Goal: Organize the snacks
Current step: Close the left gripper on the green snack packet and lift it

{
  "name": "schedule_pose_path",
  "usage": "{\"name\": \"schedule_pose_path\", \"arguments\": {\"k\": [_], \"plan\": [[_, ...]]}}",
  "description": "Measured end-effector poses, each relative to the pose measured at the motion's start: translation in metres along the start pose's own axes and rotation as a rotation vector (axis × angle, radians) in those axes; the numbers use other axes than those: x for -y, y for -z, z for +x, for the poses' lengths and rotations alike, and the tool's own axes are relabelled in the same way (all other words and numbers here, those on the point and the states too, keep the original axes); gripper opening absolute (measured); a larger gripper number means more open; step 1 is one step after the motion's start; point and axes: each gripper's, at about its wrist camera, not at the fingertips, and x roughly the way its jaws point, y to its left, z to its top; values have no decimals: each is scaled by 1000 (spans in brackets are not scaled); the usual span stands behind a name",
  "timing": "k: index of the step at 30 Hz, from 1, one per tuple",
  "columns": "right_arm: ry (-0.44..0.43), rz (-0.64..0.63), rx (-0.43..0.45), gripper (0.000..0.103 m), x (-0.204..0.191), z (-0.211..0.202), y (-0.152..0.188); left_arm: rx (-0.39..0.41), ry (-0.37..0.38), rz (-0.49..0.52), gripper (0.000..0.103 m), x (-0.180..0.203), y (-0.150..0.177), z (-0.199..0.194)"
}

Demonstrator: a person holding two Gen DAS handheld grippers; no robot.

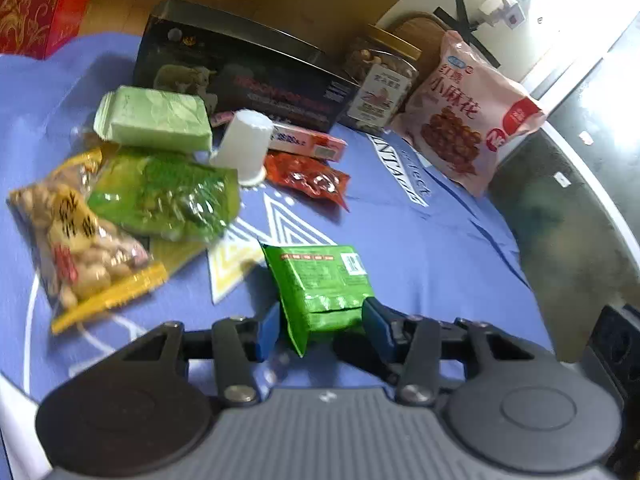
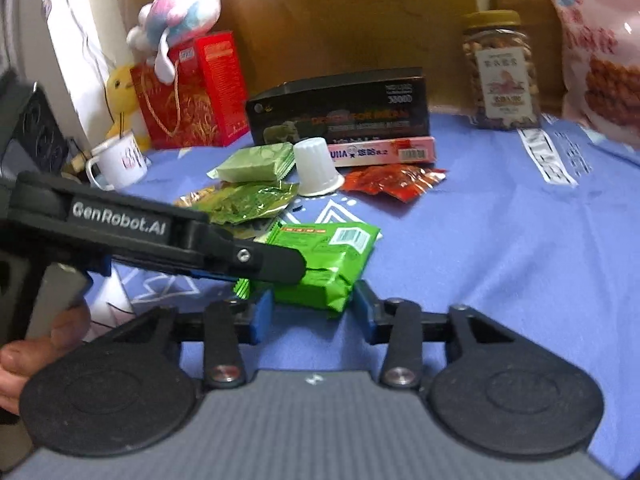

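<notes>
In the left wrist view we see our left gripper [image 1: 320, 326] low in the centre of the frame, its blue pads pressed against both sides of the green snack packet [image 1: 320, 282], so it is clamped on the packet's near end. The packet lies on the blue cloth [image 1: 440, 260], apart from the heap at the left of the frame: the peanut bag [image 1: 80, 244], a shiny green pouch [image 1: 164, 196] and a pale green bar [image 1: 154, 118]. The grip sits on a soft folded edge, so we judge the packet could slip out or crumple if lifted fast. The upturned white cup [image 1: 246, 144] near the frame's middle is light; a careless sweep could topple it.

In the right wrist view our right gripper [image 2: 314, 310] sits low at centre, jaws spread wide, holding nothing, its pads either side of the same packet's [image 2: 332, 256] near corner. The left tool crosses from the left edge onto the packet. Closing here risks the two grippers colliding or tugging the packet apart. The red packet [image 2: 394, 180] and pink box [image 2: 380, 152] beyond lie well clear.
</notes>
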Motion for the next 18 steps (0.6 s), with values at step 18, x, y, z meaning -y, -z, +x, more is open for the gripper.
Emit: {"name": "schedule_pose_path", "arguments": {"k": [18], "plan": [[62,21,33,46,1,-19,21,-27,49,-13,41,4,7,5]]}}
